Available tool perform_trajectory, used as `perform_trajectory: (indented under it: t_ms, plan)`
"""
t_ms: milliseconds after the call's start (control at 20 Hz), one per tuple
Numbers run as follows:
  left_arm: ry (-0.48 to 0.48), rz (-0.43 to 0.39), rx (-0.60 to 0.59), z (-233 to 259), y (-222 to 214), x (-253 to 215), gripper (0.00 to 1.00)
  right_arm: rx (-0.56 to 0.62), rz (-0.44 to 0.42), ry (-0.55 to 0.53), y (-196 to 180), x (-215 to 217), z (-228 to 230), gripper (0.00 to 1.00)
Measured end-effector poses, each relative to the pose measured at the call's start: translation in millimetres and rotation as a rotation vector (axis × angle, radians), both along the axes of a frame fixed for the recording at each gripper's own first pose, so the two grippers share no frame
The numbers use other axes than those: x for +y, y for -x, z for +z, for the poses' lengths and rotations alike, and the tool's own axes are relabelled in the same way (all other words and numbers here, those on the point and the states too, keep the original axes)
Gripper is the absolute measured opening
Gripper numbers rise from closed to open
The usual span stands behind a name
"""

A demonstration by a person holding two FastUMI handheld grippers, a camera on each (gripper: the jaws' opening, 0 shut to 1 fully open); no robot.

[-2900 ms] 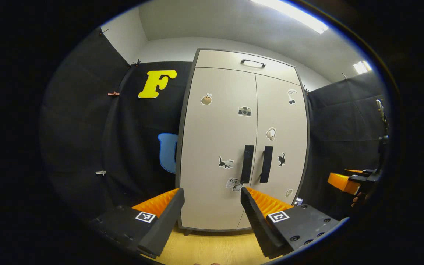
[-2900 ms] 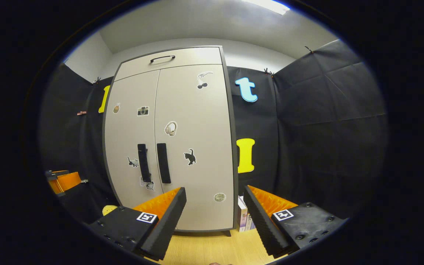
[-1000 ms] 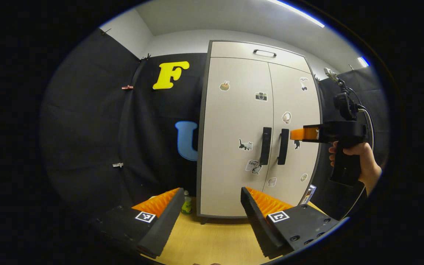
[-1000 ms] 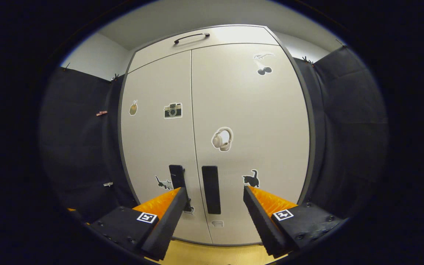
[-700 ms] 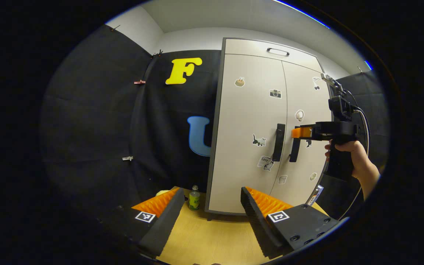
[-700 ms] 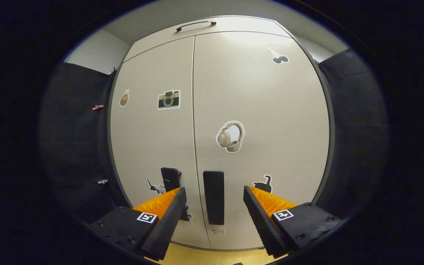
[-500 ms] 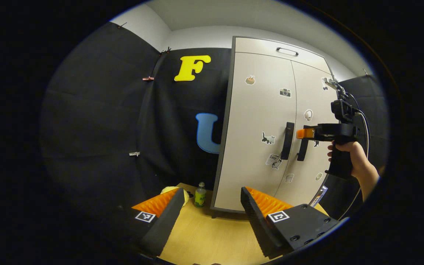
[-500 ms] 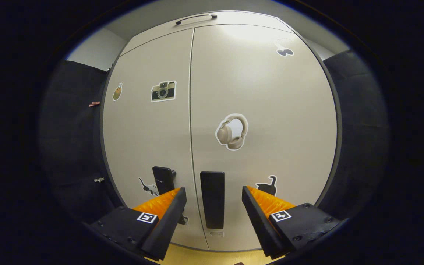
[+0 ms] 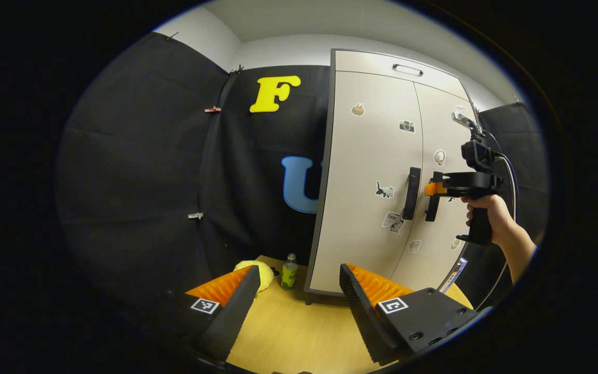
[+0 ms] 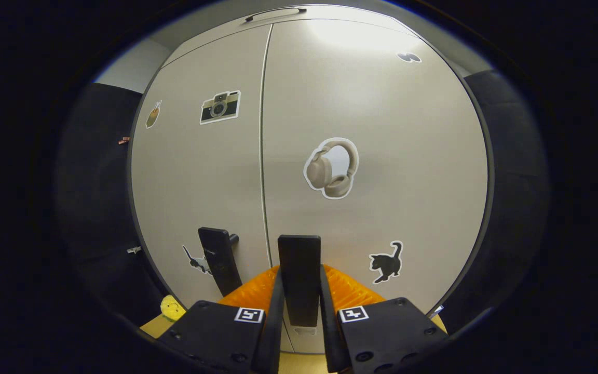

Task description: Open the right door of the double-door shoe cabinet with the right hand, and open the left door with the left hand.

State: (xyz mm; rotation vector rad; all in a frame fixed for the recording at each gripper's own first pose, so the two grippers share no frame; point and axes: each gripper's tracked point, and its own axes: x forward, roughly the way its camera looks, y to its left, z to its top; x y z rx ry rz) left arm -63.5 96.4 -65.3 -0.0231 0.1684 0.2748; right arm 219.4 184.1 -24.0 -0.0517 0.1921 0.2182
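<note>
Closing on the right handle is the fresh change: half a second ago the right gripper was spread around it, now both fingers pinch it at 6 o'clock. So the pull comes next, I'd guess. Left gripper hangs released, off the left handle at 2 o'clock. Farther back, the cabinet looks beige, stickered, both doors shut.
</note>
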Motion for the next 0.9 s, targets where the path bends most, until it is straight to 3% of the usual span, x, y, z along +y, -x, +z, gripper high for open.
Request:
perform_trajectory:
  t_ms: [350,600,900]
  plan:
    - [-0.012,-0.062,0.002,0,5,-10,0.95,0.014,0.030,-0.068,3,-1,2,0.28]
    - [-0.018,-0.102,0.014,-7,13,-13,0.95,0.021,0.063,-0.046,10,-1,1,0.13]
    - [-0.029,-0.183,0.025,-10,14,-30,0.95,0.011,0.074,-0.077,31,-15,8,0.13]
